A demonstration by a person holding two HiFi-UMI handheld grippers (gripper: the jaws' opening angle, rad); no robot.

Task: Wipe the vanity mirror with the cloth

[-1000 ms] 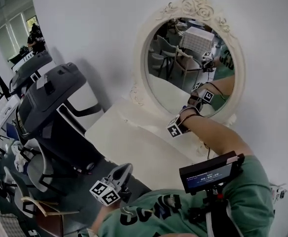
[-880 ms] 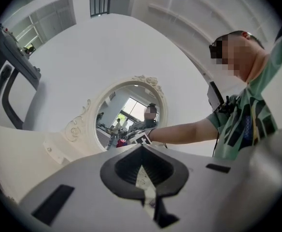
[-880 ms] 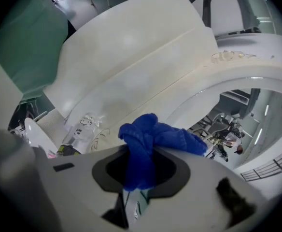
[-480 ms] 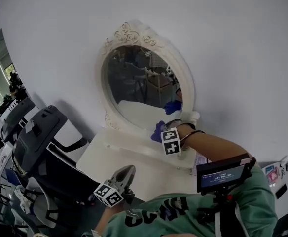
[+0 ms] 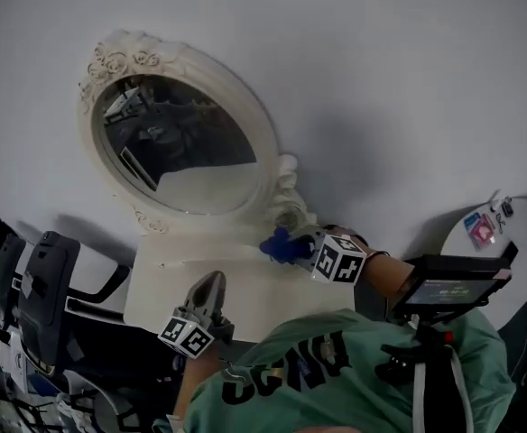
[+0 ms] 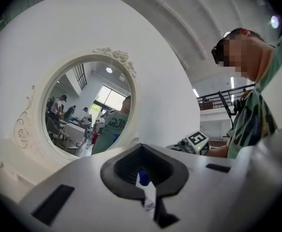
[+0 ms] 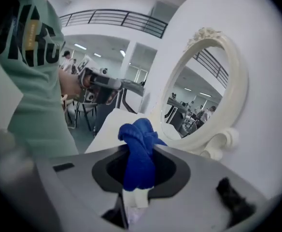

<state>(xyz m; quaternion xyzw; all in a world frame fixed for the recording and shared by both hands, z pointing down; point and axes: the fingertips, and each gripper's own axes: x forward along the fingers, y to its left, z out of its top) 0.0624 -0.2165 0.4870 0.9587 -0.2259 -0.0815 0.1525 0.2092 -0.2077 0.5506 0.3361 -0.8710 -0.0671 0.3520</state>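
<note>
The oval vanity mirror (image 5: 178, 142) in its ornate white frame stands at the back of a white vanity top (image 5: 245, 291). My right gripper (image 5: 289, 244) is shut on a bunched blue cloth (image 5: 275, 244), low beside the scrolled foot of the frame, off the glass. In the right gripper view the cloth (image 7: 140, 149) sticks up out of the right gripper (image 7: 138, 178), with the mirror (image 7: 199, 100) to its right. My left gripper (image 5: 214, 289) hangs shut and empty over the front of the vanity top. In the left gripper view the left gripper (image 6: 148, 190) faces the mirror (image 6: 88, 110).
A black office chair (image 5: 38, 287) stands left of the vanity. A round white table (image 5: 503, 233) with small items is at the right. A small screen (image 5: 448, 287) is mounted on the person's chest. The wall behind the mirror is plain white.
The head view has swung, so the mirror now sits at the upper left. The right gripper with the cloth has come down off the lower glass to the frame's foot.
</note>
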